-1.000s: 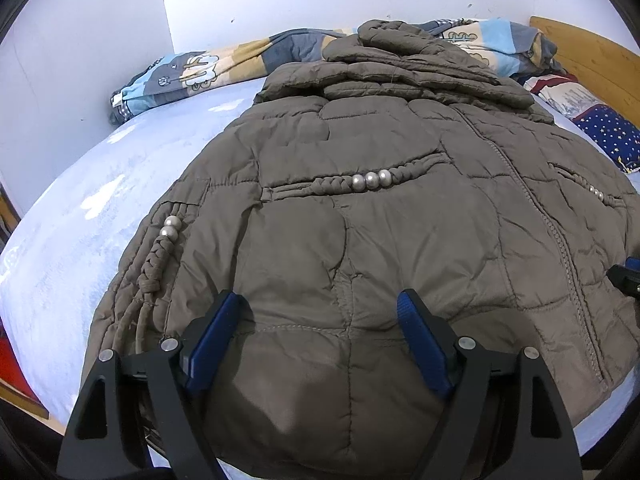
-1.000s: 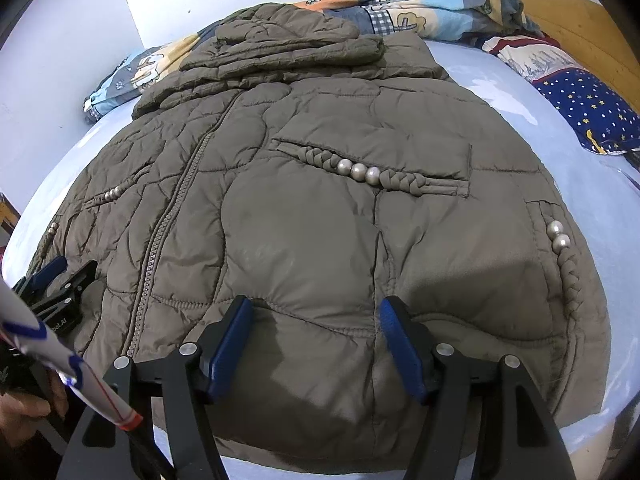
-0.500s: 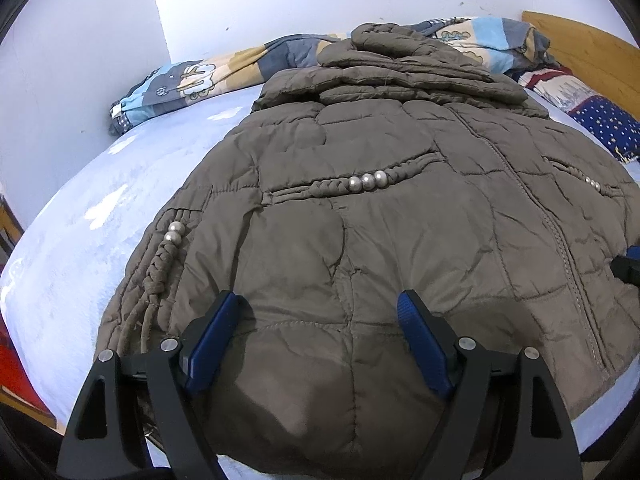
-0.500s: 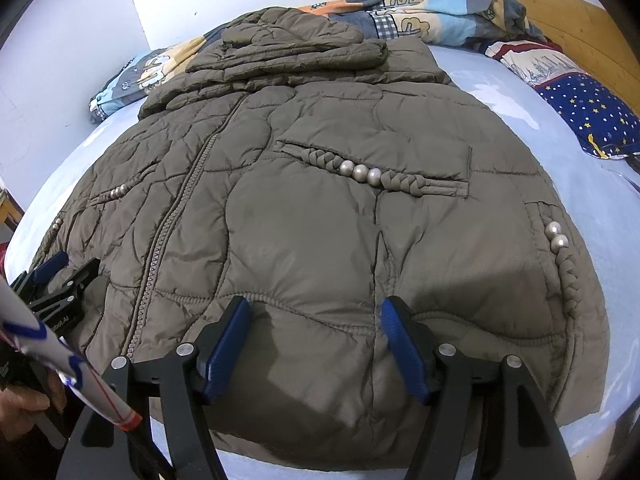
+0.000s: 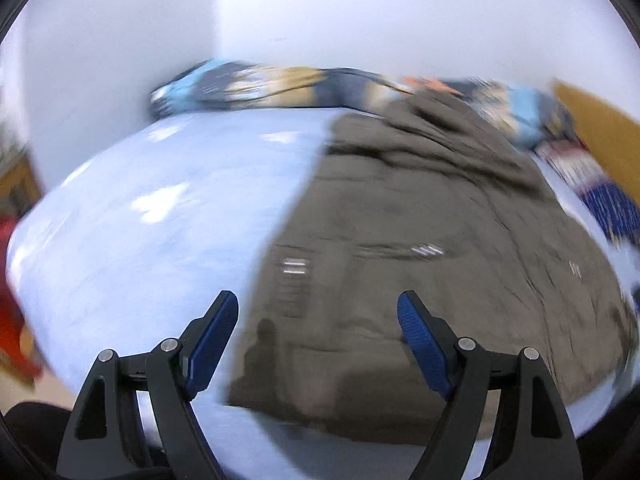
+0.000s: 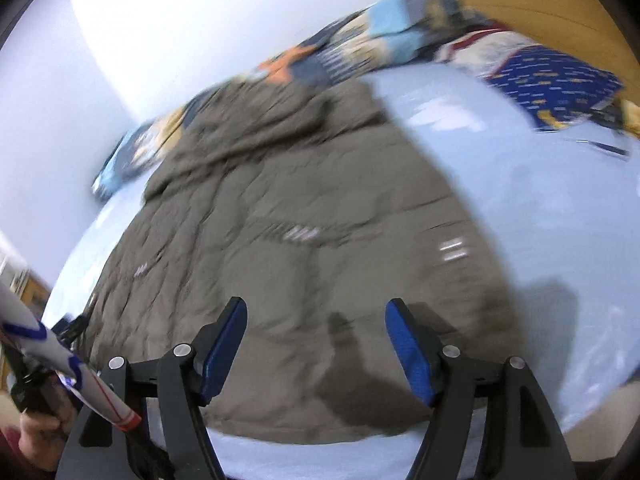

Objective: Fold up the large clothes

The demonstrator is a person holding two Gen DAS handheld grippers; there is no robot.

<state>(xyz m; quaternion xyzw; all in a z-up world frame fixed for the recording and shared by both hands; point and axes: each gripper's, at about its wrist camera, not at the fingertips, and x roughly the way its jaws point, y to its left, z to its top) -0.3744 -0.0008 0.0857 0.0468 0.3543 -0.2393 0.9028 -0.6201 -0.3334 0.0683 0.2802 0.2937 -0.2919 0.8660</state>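
Observation:
A big olive-brown quilted coat (image 5: 420, 248) (image 6: 304, 248) lies flat on the pale blue bed, hood toward the far wall, hem toward me. Both views are smeared by motion. My left gripper (image 5: 318, 318) is open above the coat's left hem corner, with nothing between its blue pads. My right gripper (image 6: 316, 324) hangs above the hem's right part; its jaws are opening and hold nothing. In the right wrist view a person's hand (image 6: 36, 436) and white sleeve show at the lower left.
The pale blue bed sheet (image 5: 160, 232) (image 6: 540, 208) lies bare on both sides of the coat. A patterned quilt (image 5: 280, 88) is bunched along the far wall. A dark blue starred pillow (image 6: 556, 80) and a wooden headboard (image 6: 532, 0) are at the right.
Both grippers have lifted off the coat's hem and pulled apart: the left view swung left onto the sheet, the right view swung right. The right jaws stand a little wider.

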